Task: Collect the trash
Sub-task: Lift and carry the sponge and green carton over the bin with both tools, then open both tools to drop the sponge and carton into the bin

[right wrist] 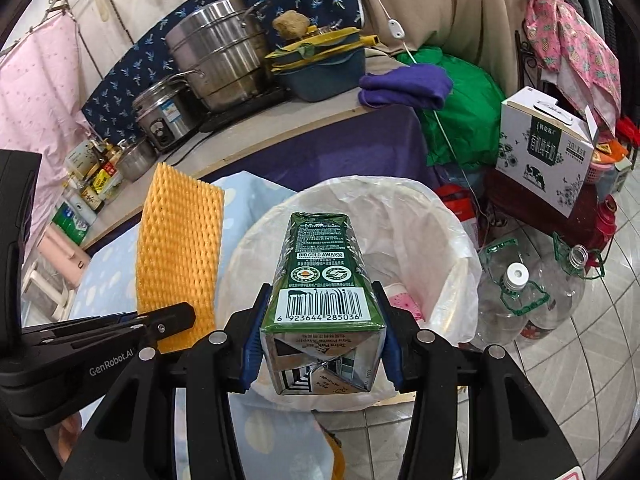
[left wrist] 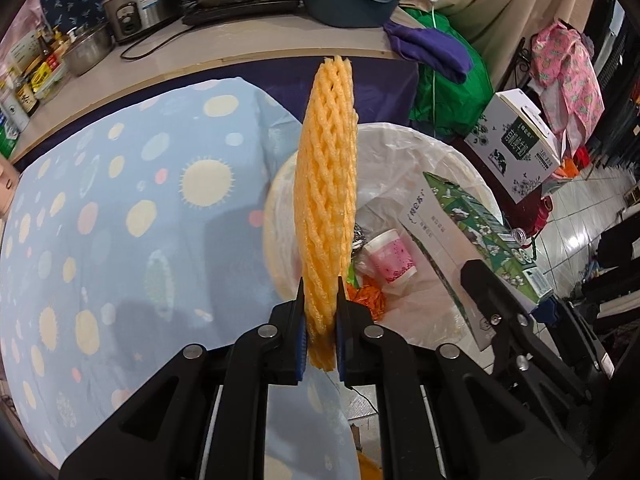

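Two grippers are clamped on trash above the round bin lined with a white plastic bag (right wrist: 436, 216): the left gripper (left wrist: 320, 320) grips an orange foam fruit net (left wrist: 326, 200) upright over the rim, the right gripper (right wrist: 320, 320) pinches a green milk carton (right wrist: 324, 276) over the opening, where a pink-and-white cup (left wrist: 390, 260) lies inside.

A big shiny pot (right wrist: 218, 50) stands on the counter (right wrist: 280, 128) next to a rice cooker (right wrist: 166, 114). A purple cloth (right wrist: 404, 86) lies at the counter's end. The blue cloth (left wrist: 120, 208) has suns and dots on it. A white box (right wrist: 544, 148) (with a cow on it) sits above two empty water bottles (right wrist: 532, 284) on the floor.
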The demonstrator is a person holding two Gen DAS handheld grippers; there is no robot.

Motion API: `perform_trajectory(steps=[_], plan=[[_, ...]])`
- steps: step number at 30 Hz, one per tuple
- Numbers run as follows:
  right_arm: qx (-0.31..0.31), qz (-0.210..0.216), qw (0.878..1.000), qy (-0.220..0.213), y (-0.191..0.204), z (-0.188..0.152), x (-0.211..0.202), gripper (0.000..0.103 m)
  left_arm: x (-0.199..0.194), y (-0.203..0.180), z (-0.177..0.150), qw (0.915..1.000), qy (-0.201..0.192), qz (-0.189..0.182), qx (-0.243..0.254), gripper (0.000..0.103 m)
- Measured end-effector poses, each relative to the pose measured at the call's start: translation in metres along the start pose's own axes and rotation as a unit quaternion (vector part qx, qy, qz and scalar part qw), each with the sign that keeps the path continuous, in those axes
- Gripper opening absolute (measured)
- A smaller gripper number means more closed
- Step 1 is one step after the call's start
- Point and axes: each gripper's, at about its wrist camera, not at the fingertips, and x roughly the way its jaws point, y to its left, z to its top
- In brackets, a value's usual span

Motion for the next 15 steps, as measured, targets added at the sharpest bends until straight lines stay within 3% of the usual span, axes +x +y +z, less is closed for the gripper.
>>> perform_trajectory(steps=[15], plan=[[0.015,-0.014,1.0,0.014,-0.016,0.003,0.021,0.048,0.027,-0.014,0.008,0.9998,0.018,0.008,0.006,0.012]])
